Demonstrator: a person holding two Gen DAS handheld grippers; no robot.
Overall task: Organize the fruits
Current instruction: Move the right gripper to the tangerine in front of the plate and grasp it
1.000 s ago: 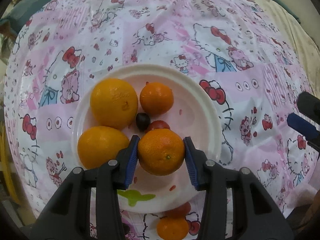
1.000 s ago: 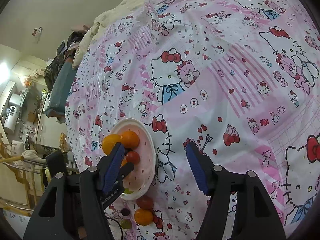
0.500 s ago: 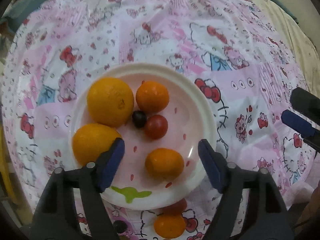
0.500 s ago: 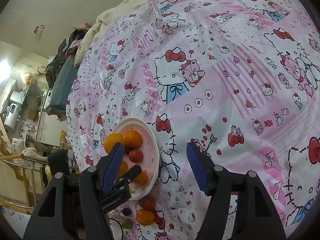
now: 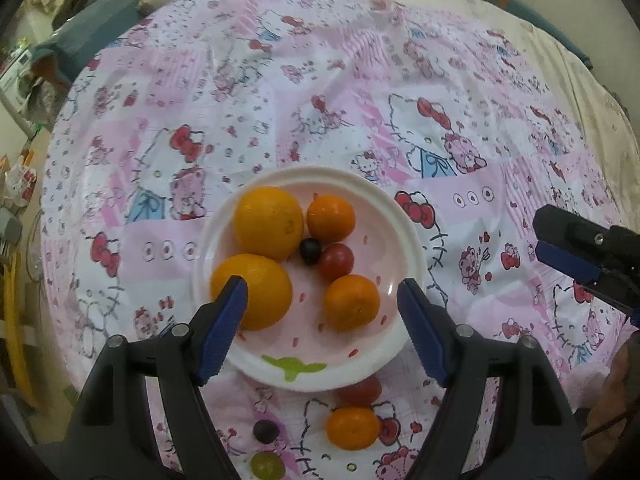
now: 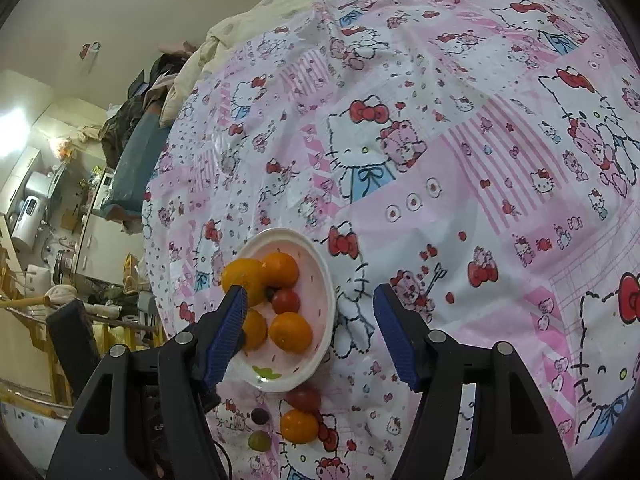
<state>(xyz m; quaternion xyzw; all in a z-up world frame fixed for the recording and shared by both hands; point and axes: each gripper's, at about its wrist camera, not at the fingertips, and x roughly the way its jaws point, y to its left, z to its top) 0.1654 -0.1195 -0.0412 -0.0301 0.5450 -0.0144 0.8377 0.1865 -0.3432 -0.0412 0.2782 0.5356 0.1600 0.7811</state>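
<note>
A white plate (image 5: 408, 220) on the Hello Kitty cloth holds two big oranges (image 5: 269, 222), two mandarins (image 5: 351, 302), a cherry tomato (image 5: 337, 261) and a dark grape (image 5: 310, 251). My left gripper (image 5: 322, 314) is open and empty, raised above the plate's near side. On the cloth in front of the plate lie a tomato (image 5: 360, 390), a mandarin (image 5: 353, 428), a dark grape (image 5: 266, 431) and a green grape (image 5: 267, 465). My right gripper (image 6: 310, 330) is open and empty, to the right of the plate (image 6: 326, 280); the loose mandarin (image 6: 299, 426) lies below it.
The cloth covers a bed with cream bedding (image 5: 520, 8) at the back. A room with shelves and appliances (image 6: 36, 208) lies beyond the left edge. My right gripper's fingers (image 5: 568, 258) show at the right of the left wrist view.
My left gripper let go of the mandarin onto the plate, opened wide and pulled back and up. The right gripper has barely moved.
</note>
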